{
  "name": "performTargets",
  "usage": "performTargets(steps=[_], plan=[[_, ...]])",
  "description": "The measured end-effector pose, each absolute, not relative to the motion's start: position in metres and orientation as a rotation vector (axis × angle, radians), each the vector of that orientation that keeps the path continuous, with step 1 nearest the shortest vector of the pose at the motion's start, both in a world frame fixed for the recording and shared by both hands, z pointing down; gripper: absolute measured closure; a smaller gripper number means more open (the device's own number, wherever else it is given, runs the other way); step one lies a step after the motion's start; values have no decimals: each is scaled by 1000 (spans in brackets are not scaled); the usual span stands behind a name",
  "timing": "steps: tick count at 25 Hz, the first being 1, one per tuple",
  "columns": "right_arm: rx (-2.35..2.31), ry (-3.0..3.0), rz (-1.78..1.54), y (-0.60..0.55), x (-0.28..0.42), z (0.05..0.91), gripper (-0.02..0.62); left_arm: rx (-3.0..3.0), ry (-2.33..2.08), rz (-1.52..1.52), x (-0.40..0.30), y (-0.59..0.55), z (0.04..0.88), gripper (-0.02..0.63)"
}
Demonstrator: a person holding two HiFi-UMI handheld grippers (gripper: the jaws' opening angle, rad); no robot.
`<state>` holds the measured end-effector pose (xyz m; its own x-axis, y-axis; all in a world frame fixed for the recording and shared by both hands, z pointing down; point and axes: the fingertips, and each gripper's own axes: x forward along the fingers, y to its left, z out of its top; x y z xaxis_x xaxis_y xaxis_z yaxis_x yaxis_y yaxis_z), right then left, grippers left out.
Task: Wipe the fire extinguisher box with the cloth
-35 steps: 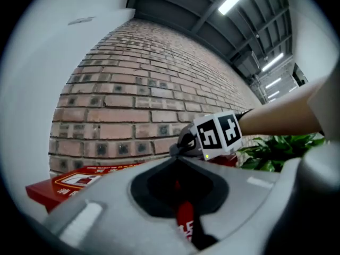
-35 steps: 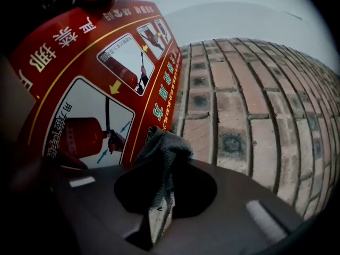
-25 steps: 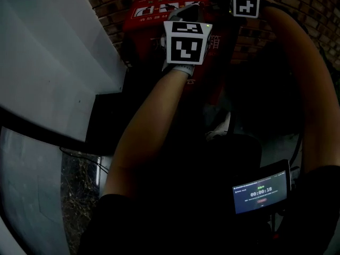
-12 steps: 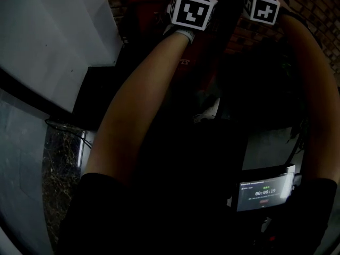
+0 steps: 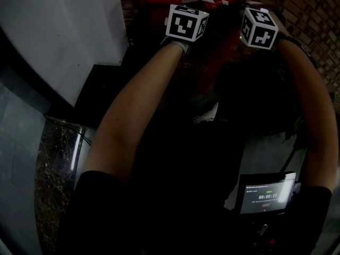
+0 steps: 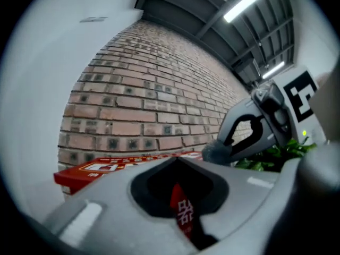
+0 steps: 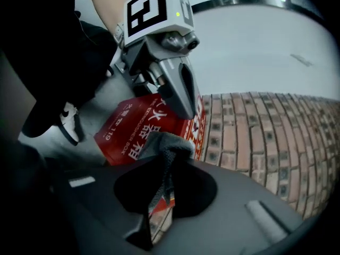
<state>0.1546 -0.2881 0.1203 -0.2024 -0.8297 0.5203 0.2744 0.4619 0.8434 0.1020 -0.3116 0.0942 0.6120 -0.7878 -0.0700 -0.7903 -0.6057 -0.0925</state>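
The wiping is about to start, I judge. The right gripper has its jaws pinched on a crumpled grey cloth, held near the top edge of the red metal fire extinguisher box; whether they touch is unclear. The left gripper has its jaws almost together, empty. The box stands on the floor against the brick wall, its white lettering legible. Next, the cloth needs pressing flat and dragging across.

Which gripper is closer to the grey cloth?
Right. The right gripper has its fingers shut on the cloth; the left gripper hangs just beside it, shut and holding nothing.
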Motion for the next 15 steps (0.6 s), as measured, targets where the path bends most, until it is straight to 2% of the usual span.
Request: performTargets(steps=[15], plan=[[697,-1524,-1338,-304,-13,174,561,-2464,1587,-83,-57,-311,170,606]])
